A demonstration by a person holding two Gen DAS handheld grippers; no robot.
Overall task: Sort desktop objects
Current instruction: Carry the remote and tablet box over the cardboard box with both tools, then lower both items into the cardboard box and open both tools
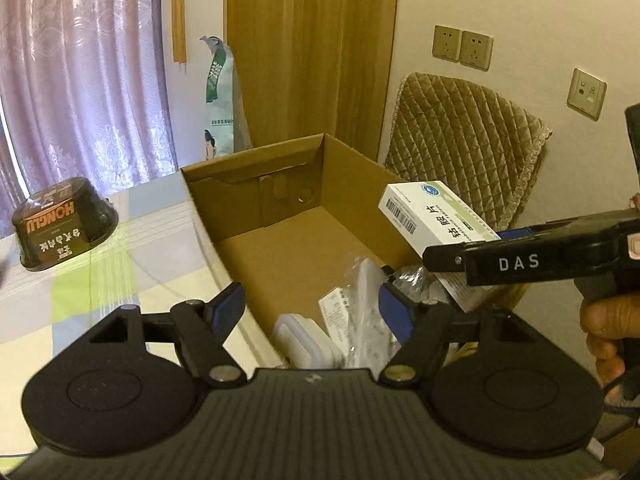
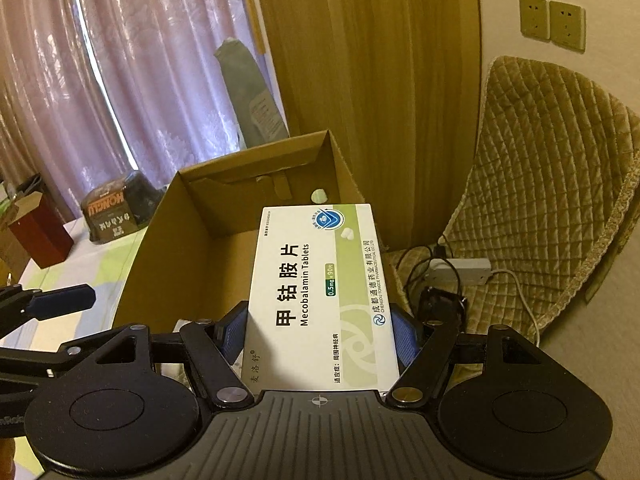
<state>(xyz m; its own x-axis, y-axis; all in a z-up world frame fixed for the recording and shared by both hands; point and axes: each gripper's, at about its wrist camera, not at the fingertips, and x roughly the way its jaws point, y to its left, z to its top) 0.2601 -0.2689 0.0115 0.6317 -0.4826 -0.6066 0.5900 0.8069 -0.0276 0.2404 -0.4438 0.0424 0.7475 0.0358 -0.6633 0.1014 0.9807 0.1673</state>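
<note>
A white and green medicine box (image 2: 316,300) marked Mecobalamin Tablets is clamped between the blue pads of my right gripper (image 2: 318,334). It hangs over the near right edge of an open cardboard box (image 2: 192,248). In the left wrist view the same medicine box (image 1: 436,216) is tilted above the cardboard box (image 1: 296,240), with the right gripper (image 1: 472,246) coming in from the right. My left gripper (image 1: 312,306) is open above the box's near end and holds nothing. White packets and plastic-wrapped items (image 1: 360,320) lie inside the box.
A black instant-noodle bowl (image 1: 64,224) lies upside down on the checked tablecloth (image 1: 120,280), left of the box. A dark red carton (image 2: 40,232) stands further left. A quilted chair (image 2: 552,200) with a power strip (image 2: 464,270) is to the right. A tall bag (image 1: 220,100) stands behind.
</note>
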